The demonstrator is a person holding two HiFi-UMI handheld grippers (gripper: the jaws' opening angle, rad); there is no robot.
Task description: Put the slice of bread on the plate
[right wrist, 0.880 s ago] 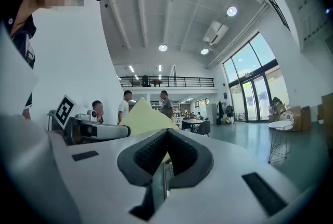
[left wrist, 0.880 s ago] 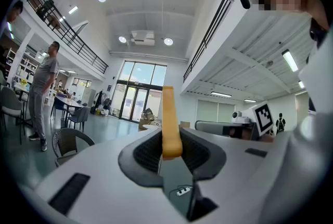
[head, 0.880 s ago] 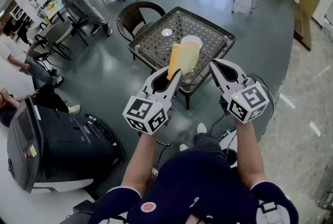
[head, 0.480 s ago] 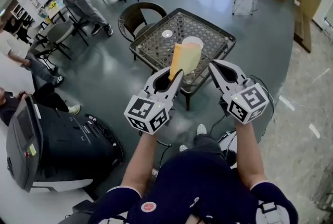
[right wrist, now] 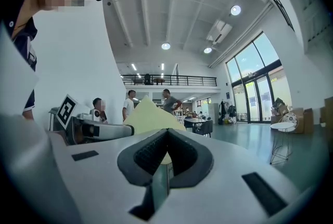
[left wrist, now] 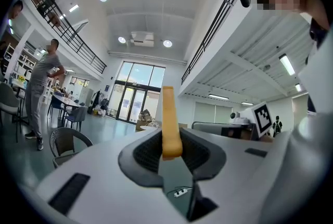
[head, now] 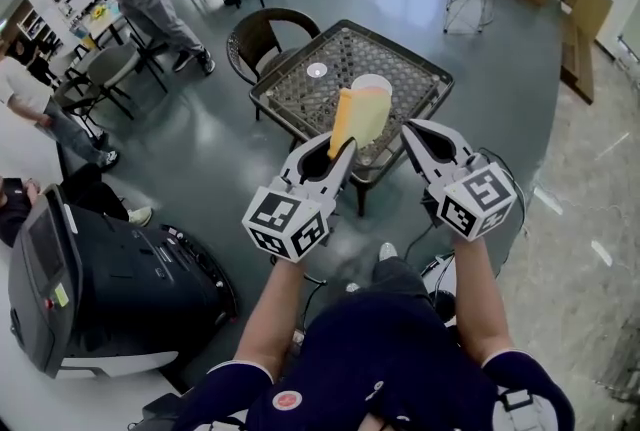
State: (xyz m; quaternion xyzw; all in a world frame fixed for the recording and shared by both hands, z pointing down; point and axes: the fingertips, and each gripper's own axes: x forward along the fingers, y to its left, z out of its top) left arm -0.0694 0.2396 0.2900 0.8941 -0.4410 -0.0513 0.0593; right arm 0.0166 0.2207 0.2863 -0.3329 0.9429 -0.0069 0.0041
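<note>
Looking down from your head view, you see your left gripper [head: 338, 151] pinching the slice of bread [head: 362, 114] by its lower end. The slice stands up from the jaw tips with its pale face towards your right side. In that view it overlaps the white plate [head: 372, 79] on the mesh-topped table [head: 300, 94]. It is up in the air in your grip, though, and not on the plate, and open floor shows between you and the table.

Your left gripper view adds what the head view cannot. The slice [left wrist: 169, 124] appears edge-on there as a narrow orange-brown strip of crust, and both dark pads press on it from either side. That view shows neither the plate nor the table, only the hall, a wicker chair [left wrist: 67, 140] and the marker cube [left wrist: 263, 118] of your other gripper.

Your right gripper [head: 412, 131] sits just beside the left one in the head view, and you cannot read its jaws well from there. Your right gripper view settles it: the jaws are pressed together with nothing between them [right wrist: 166, 132]. Beyond them the slice [right wrist: 148, 114] shows its broad, pale yellow face. That face is the side the left gripper view never shows you.
</note>
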